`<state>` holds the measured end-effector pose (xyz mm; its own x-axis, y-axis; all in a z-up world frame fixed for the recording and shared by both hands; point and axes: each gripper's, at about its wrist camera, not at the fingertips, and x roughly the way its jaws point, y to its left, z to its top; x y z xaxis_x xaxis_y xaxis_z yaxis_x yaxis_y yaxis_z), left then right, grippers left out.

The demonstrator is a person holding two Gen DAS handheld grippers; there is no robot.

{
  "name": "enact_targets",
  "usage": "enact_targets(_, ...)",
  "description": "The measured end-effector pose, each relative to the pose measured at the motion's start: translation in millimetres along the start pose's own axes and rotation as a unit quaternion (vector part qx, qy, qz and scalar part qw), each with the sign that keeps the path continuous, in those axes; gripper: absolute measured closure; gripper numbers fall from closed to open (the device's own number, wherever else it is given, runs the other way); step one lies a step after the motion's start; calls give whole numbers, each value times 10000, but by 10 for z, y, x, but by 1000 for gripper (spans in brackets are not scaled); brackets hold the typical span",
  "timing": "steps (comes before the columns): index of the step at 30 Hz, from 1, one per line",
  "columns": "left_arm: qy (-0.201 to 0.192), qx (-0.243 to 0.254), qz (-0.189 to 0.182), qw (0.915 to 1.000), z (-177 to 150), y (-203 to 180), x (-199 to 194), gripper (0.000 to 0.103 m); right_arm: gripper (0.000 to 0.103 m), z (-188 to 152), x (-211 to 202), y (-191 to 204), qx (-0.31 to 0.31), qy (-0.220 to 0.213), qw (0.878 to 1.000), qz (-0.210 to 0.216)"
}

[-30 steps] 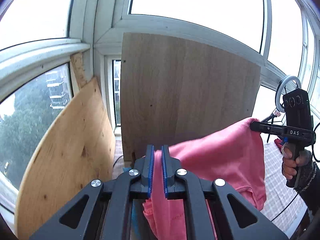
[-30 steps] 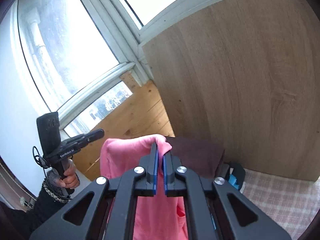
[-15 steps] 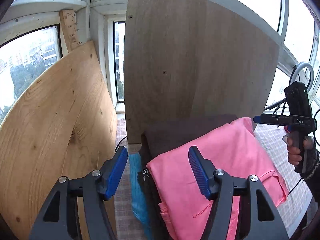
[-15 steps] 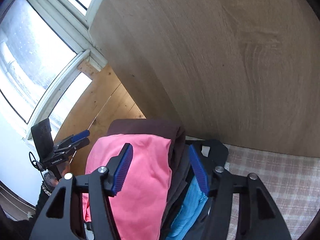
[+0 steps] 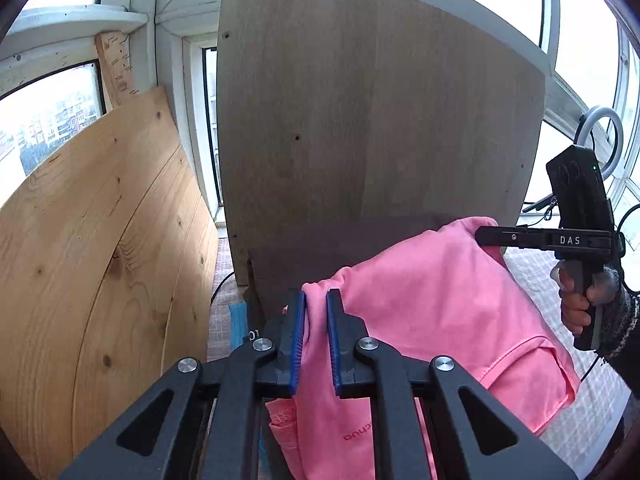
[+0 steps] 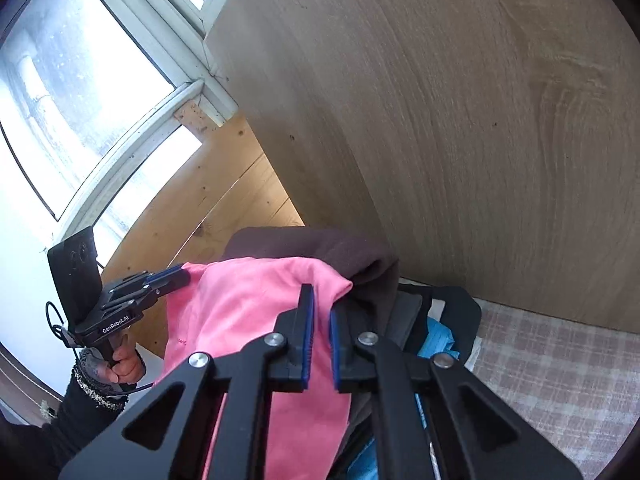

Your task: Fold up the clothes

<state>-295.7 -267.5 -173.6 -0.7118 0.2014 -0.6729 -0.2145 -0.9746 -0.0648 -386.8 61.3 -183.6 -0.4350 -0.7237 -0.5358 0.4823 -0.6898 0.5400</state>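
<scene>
A pink garment [image 5: 432, 304] lies over a pile of dark brown [image 6: 320, 244] and blue [image 6: 438, 338] clothes. My left gripper [image 5: 316, 300] is shut on the pink garment's left corner, with cloth between the blue pads. My right gripper [image 6: 320, 300] is shut on its right corner. In the left wrist view the right gripper [image 5: 484, 236] pinches the far corner at right. In the right wrist view the left gripper [image 6: 180, 276] pinches the corner at left. The garment sags between them, its hem hanging low.
A grey-brown wooden board [image 5: 372, 120] stands upright just behind the pile. A pale pine board [image 5: 100, 260] leans at the left against the window frame [image 5: 168, 8]. A checked cloth [image 6: 552, 360] covers the surface at right.
Both grippers were shut on the pink garment, opened half a second ago with it lying on the pile, and have now shut on its two corners again.
</scene>
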Motion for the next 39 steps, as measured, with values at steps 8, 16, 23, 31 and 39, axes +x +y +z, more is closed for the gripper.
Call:
enact_targets(8,-3,-428,106,9990,-100,292,6,42,96,-6,-28,64,-121,32,9997,-186)
enact_targets(16,223,-735,-409,9962,-91,311,253,90,96,-15,-61,83,-168,6,9995,-278)
enact_targets(23,-417,-496,-452,9969,-67,189,-459,96,100,-74,-510,419,-108,-528,9982,276)
enact_targets(31,54,-366,-65,9993,311,319,-53,89,99,31,-256,230,73,-242,9995,-194)
enact_targets(39,433,-651,231,9967,142,484,-99,46,66,-228,-469,-40,643,54,9973,-353)
